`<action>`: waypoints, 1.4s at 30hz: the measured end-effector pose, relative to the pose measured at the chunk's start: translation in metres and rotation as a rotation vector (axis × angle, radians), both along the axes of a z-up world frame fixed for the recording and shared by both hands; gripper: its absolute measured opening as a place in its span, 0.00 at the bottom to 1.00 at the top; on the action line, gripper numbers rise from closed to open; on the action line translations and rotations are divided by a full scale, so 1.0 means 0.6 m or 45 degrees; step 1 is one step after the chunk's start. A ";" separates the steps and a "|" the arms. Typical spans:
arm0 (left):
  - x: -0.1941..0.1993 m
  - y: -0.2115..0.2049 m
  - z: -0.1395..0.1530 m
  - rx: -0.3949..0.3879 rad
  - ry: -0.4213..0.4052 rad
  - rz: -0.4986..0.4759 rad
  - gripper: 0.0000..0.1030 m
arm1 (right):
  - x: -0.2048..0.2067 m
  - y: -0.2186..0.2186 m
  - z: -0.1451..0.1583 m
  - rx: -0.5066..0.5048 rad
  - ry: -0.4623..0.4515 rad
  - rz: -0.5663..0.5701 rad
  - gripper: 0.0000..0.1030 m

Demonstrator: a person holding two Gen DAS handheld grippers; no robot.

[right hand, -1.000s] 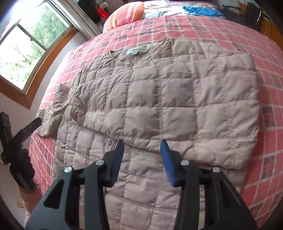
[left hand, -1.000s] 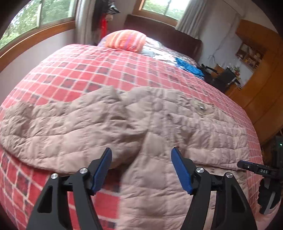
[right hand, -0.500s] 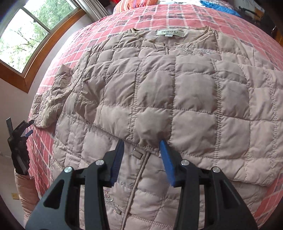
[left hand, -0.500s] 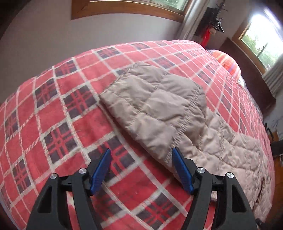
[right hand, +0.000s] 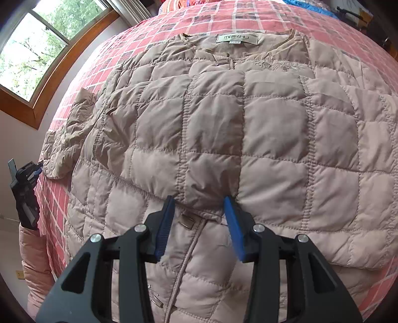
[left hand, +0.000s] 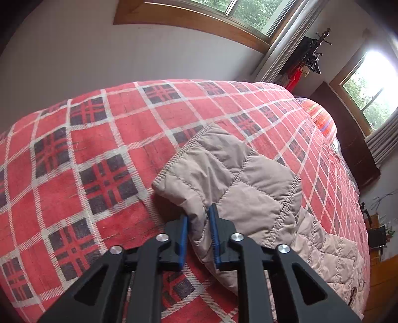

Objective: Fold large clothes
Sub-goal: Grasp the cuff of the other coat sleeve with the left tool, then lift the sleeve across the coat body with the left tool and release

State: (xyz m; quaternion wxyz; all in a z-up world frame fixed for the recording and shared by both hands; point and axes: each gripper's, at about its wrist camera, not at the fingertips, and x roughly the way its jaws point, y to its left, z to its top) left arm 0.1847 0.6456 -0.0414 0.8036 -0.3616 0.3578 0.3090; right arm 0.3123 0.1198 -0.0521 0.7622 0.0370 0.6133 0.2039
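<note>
- Left gripper (left hand: 198,232), nearest in the left wrist view: its blue-padded fingers (left hand: 183,237) are clenched on a fold of the sleeve cuff (left hand: 199,174), with beige fabric pinched between the two pads.
- Sleeve cuff: stitched along its end, lying flat on the bedspread (left hand: 87,154) near the bed's edge; the rest of the sleeve runs away to the right toward the body of the jacket (left hand: 330,253).
- Bedspread: red plaid with white lines and dark squares, covering the bed beneath the garment.
- Right gripper (right hand: 200,223), nearest in the right wrist view: fingers (right hand: 233,228) spread apart and released, one on each side of the lower edge of a sleeve folded across the jacket's chest; whether the pads touch the fabric cannot be told.
- Jacket, right wrist view (right hand: 273,129): beige, quilted, spread front-up on the bed, collar away from the camera, a white label (right hand: 236,39) at the neck and metal clasps (right hand: 187,220) along the front opening.
- Left gripper as seen in the right wrist view (right hand: 24,179): at the left edge of the bed, at the end of the outstretched sleeve.
- Farther off: an orange striped pillow (left hand: 323,119) at the head of the bed, and wood-framed windows (left hand: 223,12) in the walls behind.
</note>
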 end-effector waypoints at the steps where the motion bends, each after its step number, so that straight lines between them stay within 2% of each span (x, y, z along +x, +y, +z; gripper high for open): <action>1: -0.004 -0.002 0.005 0.010 -0.009 -0.007 0.09 | 0.000 -0.002 0.001 -0.003 0.000 0.001 0.41; 6: -0.016 -0.018 0.041 0.087 -0.086 -0.046 0.05 | -0.003 -0.006 0.003 -0.005 -0.005 0.003 0.41; 11: -0.021 -0.065 0.107 0.193 -0.187 -0.128 0.05 | -0.003 -0.005 0.003 -0.002 0.000 -0.003 0.41; 19: 0.020 -0.225 0.213 0.331 -0.331 -0.394 0.04 | -0.003 -0.011 0.004 0.014 0.005 -0.010 0.41; 24: 0.062 -0.350 0.241 0.383 -0.382 -0.595 0.04 | -0.004 -0.014 0.004 0.023 0.009 -0.014 0.41; 30: 0.106 -0.473 0.228 0.380 -0.403 -0.792 0.04 | -0.007 -0.014 0.006 0.018 0.008 -0.014 0.41; 33: 0.130 -0.517 0.203 0.391 -0.364 -0.867 0.04 | -0.008 -0.013 0.006 0.017 0.009 -0.013 0.41; 38: 0.165 -0.542 0.140 0.318 -0.256 -0.921 0.04 | -0.008 -0.013 0.006 0.019 0.009 -0.014 0.41; 42: 0.178 -0.561 0.099 0.299 -0.187 -0.970 0.04 | -0.007 -0.012 0.006 0.017 0.014 -0.021 0.41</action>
